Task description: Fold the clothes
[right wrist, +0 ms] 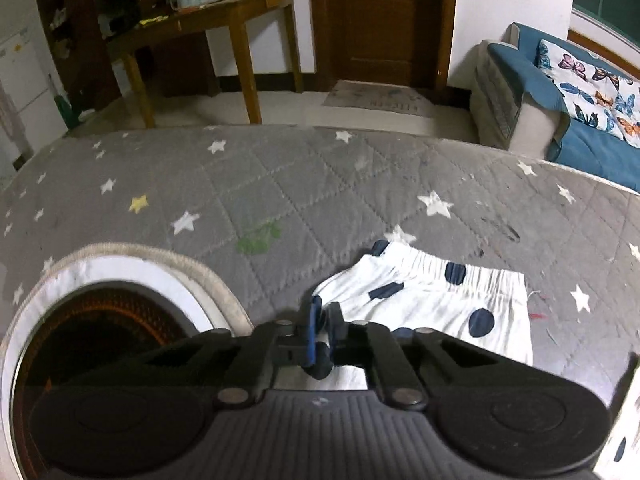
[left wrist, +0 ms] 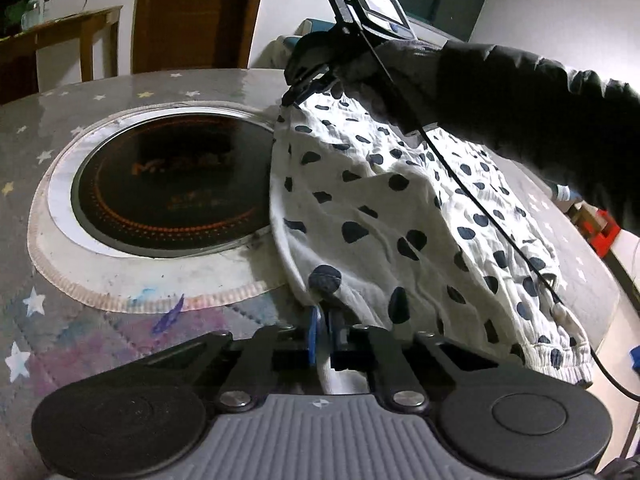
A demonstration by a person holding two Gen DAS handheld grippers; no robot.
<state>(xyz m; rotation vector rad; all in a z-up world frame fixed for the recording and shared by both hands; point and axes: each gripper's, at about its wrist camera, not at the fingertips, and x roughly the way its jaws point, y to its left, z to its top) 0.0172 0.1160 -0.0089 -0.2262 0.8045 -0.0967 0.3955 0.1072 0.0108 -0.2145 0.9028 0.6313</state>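
Gripping both corners of the polka-dot shorts [left wrist: 400, 216], so this reads as the pick-up step just ahead of the first fold. Garment lies spread on the star-print quilted tabletop [right wrist: 280, 184], at 3 o'clock from the round cooktop [left wrist: 172, 184] set into it.

Left tongs [left wrist: 325, 320]: pinched fully closed on the near hem edge, white fabric bunched between the blue pads at 6 o'clock in the left wrist view.

Right tongs [left wrist: 298, 90]: at 12 o'clock in that same view, held by a gloved hand [left wrist: 372, 80], closed on the far corner of the cloth. Right wrist view confirms it: tongs [right wrist: 325, 320] shut with fabric caught in them, elastic waistband [right wrist: 448, 268] lying flat at 2 o'clock.

Next move, my guess: lift both corners together, keep the edge taut between the tongs, carry it across to the opposite side. Uneven lift would likely skew the fold. Thin cloth, so slipping out of the pinch is the risk.
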